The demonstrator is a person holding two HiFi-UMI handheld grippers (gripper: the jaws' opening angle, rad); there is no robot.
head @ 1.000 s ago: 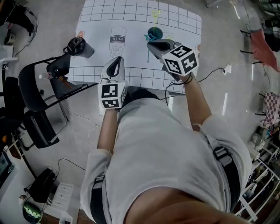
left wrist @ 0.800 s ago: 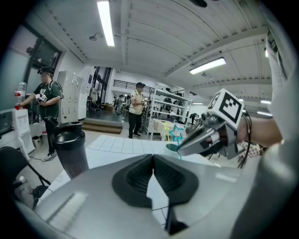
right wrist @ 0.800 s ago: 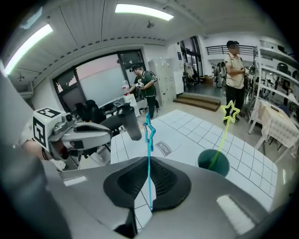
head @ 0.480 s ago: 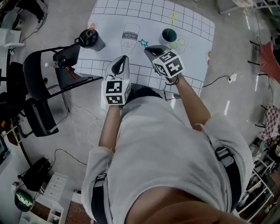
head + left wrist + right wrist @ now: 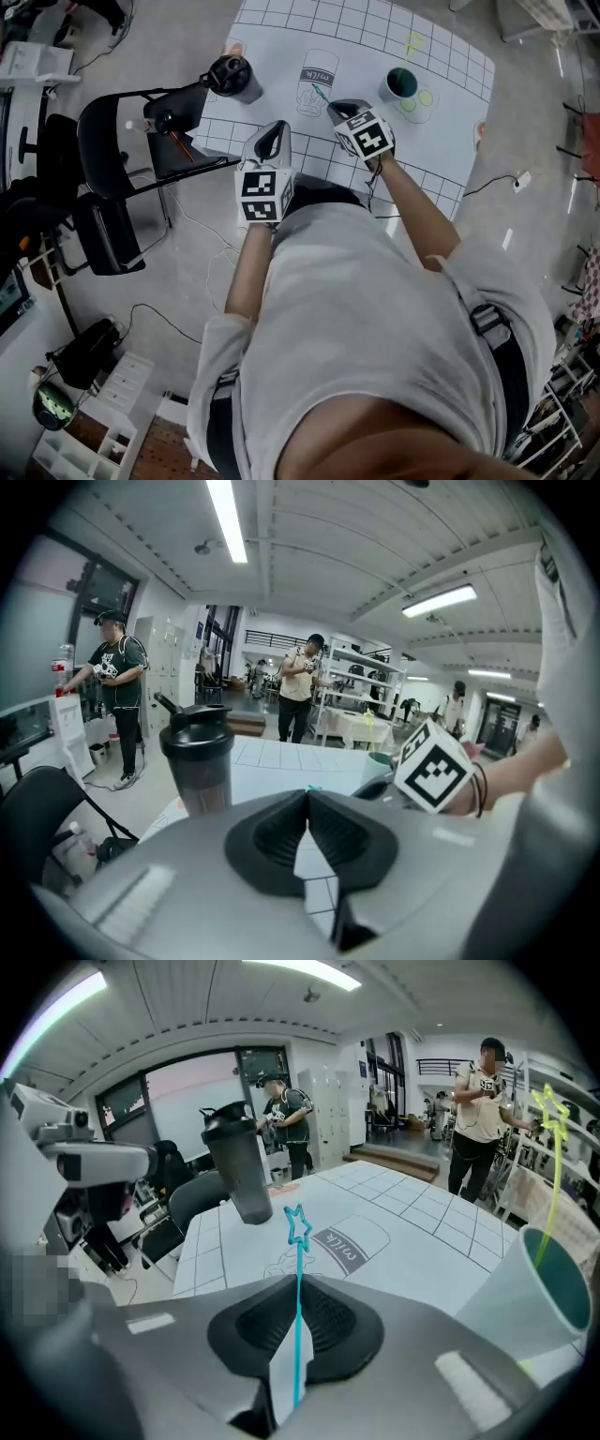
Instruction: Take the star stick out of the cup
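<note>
A thin blue star stick (image 5: pixel 299 1269) stands upright between the jaws of my right gripper (image 5: pixel 298 1285), which is shut on it. In the head view the blue star stick (image 5: pixel 320 92) pokes out ahead of my right gripper (image 5: pixel 336 105), over the printed milk-bottle outline (image 5: pixel 319 71). The cup (image 5: pixel 402 83), pale outside and teal inside, stands apart to the right, and a yellow-green star stick (image 5: pixel 554 1143) is in the cup (image 5: pixel 525 1290). Near the table's front edge my left gripper (image 5: pixel 277 128) is shut with nothing in it; its jaws meet at the tips (image 5: pixel 307 795).
A dark shaker bottle (image 5: pixel 232 77) stands at the left of the white gridded table (image 5: pixel 450 141). A black chair (image 5: pixel 122 155) holding a device sits off the table's left edge. Several people stand in the room beyond the table.
My right gripper has come down and to the left, away from the cup, carrying the blue star stick over the milk outline. The left gripper has moved slightly forward and down.
</note>
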